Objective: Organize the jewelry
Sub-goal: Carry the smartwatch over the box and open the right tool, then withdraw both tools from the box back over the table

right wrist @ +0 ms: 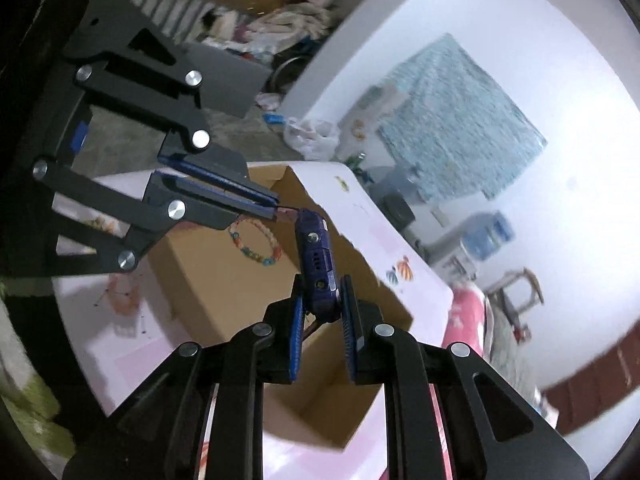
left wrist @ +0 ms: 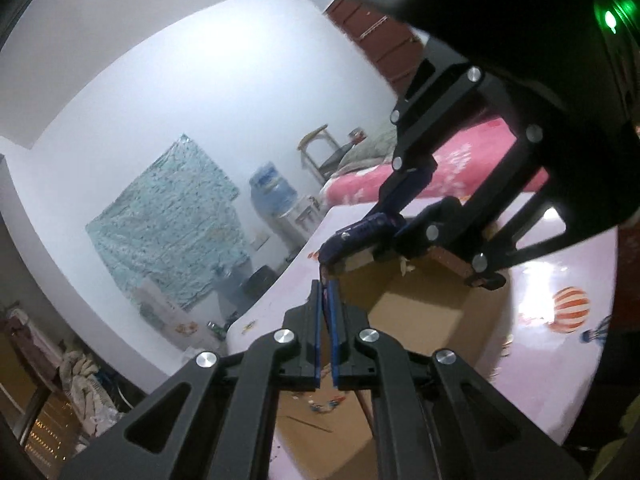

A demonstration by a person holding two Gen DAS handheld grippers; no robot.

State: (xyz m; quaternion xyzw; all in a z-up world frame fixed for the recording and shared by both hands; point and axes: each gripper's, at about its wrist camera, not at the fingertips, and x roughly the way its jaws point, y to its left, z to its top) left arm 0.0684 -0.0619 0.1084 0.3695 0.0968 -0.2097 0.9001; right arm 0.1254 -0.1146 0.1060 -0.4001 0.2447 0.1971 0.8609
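Note:
My right gripper (right wrist: 322,284) is shut on the lower end of a dark blue-purple oblong object (right wrist: 314,252), which it holds upright over an open cardboard box (right wrist: 224,280). My left gripper (right wrist: 274,205) comes in from the upper left, shut, and a thin pale strand (right wrist: 289,210) runs from its tips to the object's top. A beaded bracelet (right wrist: 276,255) lies on the box's floor. In the left wrist view, the left gripper (left wrist: 325,286) is shut above the box (left wrist: 420,312). Just beyond it, the right gripper (left wrist: 404,212) holds the object (left wrist: 360,232). The bracelet (left wrist: 326,406) shows blurred below.
The box stands on a table with a glossy pink printed cover (left wrist: 560,360). Past the table are a bed with a pink blanket (left wrist: 460,160), a water dispenser (left wrist: 272,192), a stool (left wrist: 316,148) and a patterned cloth on the wall (left wrist: 168,220). Clothes are piled on the floor (left wrist: 84,384).

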